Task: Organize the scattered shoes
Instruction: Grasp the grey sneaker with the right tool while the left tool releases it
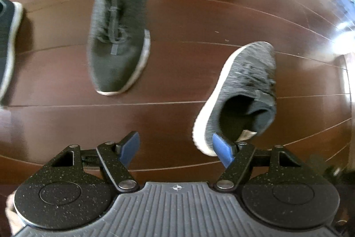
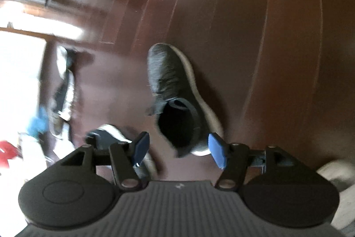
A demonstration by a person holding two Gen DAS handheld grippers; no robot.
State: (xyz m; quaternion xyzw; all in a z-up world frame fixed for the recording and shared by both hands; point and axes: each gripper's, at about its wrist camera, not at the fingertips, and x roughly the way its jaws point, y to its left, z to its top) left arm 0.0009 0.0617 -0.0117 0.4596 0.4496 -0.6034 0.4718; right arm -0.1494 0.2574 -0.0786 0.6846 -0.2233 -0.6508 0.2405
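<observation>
On the dark wooden floor (image 1: 188, 63) a black knit sneaker (image 1: 118, 30) lies with its toe toward me, left of centre in the left wrist view. A grey knit sneaker with a white sole (image 1: 239, 94) lies to the right, its heel by my right blue pad. My left gripper (image 1: 176, 151) is open above bare floor, holding nothing. In the blurred right wrist view a dark grey sneaker (image 2: 177, 97) lies with its heel opening just beyond my right gripper (image 2: 177, 149), which is open and empty.
Another dark sneaker with a pale sole (image 1: 7, 41) shows at the left edge of the left wrist view. In the right wrist view more shoes (image 2: 63, 90) and a dark shoe (image 2: 106, 137) lie at the left, by a bright doorway (image 2: 20, 72).
</observation>
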